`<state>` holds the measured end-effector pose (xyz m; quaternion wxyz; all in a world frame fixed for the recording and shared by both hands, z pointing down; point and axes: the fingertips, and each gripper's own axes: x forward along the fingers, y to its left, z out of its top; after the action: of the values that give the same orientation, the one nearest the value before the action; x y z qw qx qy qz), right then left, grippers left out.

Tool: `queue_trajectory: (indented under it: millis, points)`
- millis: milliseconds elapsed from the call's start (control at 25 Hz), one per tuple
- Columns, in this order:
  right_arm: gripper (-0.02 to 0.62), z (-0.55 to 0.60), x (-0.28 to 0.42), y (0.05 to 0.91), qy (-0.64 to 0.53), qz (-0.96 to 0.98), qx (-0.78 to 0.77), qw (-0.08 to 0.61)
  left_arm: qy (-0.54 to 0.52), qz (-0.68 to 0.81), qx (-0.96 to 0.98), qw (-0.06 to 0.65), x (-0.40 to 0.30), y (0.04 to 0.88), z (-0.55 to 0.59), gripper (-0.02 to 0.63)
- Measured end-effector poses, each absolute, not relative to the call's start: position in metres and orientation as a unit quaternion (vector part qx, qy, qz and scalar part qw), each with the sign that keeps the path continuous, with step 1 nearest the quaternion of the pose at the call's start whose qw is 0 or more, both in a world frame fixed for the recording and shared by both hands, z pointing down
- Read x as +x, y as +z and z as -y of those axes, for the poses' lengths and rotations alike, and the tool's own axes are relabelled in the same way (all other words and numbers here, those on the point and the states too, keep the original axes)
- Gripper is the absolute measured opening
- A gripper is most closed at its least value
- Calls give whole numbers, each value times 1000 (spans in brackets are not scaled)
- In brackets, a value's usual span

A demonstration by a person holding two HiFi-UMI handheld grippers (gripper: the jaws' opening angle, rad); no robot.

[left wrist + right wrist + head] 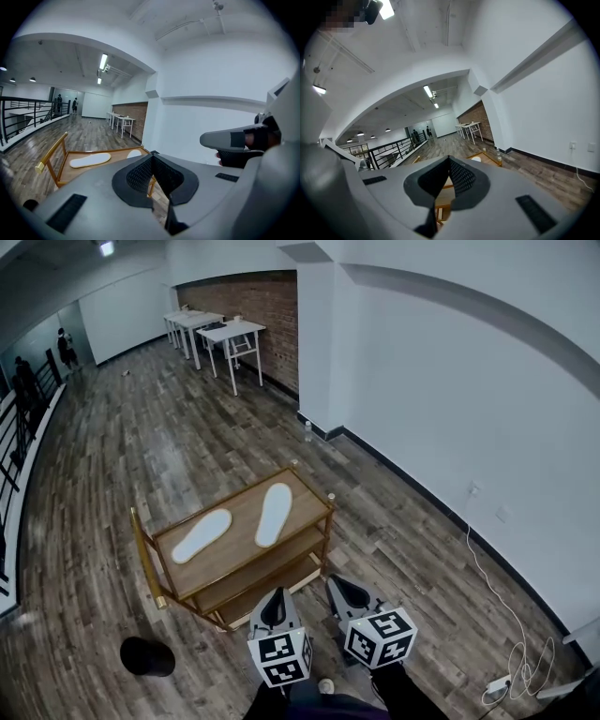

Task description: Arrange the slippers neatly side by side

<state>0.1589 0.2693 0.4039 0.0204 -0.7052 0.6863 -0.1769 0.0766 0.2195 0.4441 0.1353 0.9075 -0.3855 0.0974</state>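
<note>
Two white slippers lie soles-up on the top shelf of a low wooden rack (pixel 305 488) with a gold frame. The left slipper (pixel 202 535) is angled, and the right slipper (pixel 274 514) lies nearly lengthwise; they are apart and splayed. Both grippers hang in front of the rack, short of it. My left gripper (pixel 274 607) is shut with nothing in it, its tips meeting (pixel 151 161). My right gripper (pixel 349 592) is shut and empty too (pixel 450 164). The left gripper view shows the left slipper (pixel 90 160) and part of the right one (pixel 135 153).
A black round object (pixel 147 656) sits on the wood floor left of me. The white wall (pixel 450 409) runs close along the right, with a cable and power strip (pixel 502 682). White tables (pixel 230 334) stand far back. A black railing (pixel 19 427) lines the left.
</note>
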Motion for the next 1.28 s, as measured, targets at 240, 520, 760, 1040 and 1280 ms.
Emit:
queue_trajectory:
  millis: [240,520,760,1040,1280]
  points:
    - [-3,-235,159,408,-178,-705,-687,17,93,410,897,135,74,447,-190,0]
    - [-3,-174,165,411,-179,-723,-667,4,90,433,886,141,77,451,-134,0]
    - [-3,-106,167,414,-178,-742,-646,-18,88,456,873,149,77,453,-70,-2]
    - [-3,-33,162,420,-185,-758,-624,-32,80,480,860,153,69,452,-4,0]
    - [-3,12,136,428,-193,-776,-599,-45,87,510,840,162,38,461,33,-1]
